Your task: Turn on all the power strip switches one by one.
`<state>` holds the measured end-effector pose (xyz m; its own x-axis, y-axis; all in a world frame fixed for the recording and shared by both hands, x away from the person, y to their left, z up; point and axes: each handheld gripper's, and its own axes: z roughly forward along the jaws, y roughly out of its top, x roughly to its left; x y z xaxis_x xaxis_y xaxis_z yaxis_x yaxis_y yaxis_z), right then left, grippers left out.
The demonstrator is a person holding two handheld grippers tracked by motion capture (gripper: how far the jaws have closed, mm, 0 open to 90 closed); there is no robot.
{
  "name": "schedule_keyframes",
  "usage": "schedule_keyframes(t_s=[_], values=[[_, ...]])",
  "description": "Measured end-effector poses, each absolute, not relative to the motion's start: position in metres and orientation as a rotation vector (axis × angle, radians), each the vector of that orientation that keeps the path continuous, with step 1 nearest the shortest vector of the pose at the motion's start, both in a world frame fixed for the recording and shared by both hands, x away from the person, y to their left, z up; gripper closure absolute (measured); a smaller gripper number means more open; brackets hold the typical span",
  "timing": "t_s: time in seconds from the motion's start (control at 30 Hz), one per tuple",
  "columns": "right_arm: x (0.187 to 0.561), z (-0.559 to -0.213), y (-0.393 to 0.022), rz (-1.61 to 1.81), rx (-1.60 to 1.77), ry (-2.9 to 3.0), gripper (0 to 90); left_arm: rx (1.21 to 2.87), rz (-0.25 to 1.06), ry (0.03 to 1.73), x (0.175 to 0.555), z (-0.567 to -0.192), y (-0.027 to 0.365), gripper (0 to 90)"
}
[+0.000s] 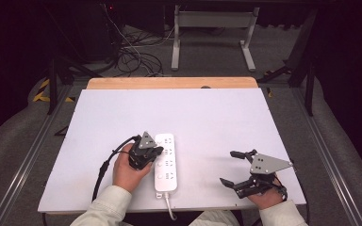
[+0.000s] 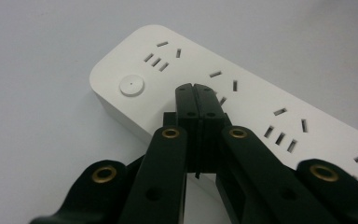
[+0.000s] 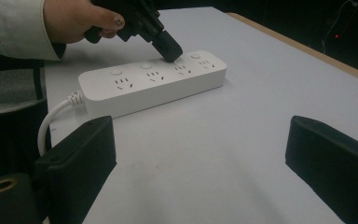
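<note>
the power strip (image 1: 165, 162) lay at the table's (image 1: 207, 117) near edge. our left gripper (image 2: 196, 93), jaws pressed together, touched its top; our right gripper (image 1: 233, 168) hung spread. rigid, light, smooth plastic—we'd grip across its sides.

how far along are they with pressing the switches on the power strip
Done: cannot tell, since no switch shows an on or off state. In hand: the left gripper, jaws shut, is pressed tip-down on the power strip at one round button; another button is untouched. Left: the right gripper waits open, apart.
</note>
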<state>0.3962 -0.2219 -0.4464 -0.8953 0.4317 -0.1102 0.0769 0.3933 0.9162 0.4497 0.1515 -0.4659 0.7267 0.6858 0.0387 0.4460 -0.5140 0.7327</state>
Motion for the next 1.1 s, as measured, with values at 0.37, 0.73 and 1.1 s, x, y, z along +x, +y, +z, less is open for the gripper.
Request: schedule_keyframes(t_s=[0.37,0.73,1.1], values=[[0.396,-0.447,-0.221,1.505,0.444,2.329,8.8,2.203,0.418,0.855,0.45,-0.466,0.151,90.0],[0.396,-0.447,-0.22,1.506,0.444,2.328,8.8,2.153,0.382,0.871,0.45,-0.457,0.153,90.0],[0.397,-0.447,-0.221,1.504,0.447,2.33,8.8,2.13,0.401,0.84,0.453,-0.437,0.155,90.0]])
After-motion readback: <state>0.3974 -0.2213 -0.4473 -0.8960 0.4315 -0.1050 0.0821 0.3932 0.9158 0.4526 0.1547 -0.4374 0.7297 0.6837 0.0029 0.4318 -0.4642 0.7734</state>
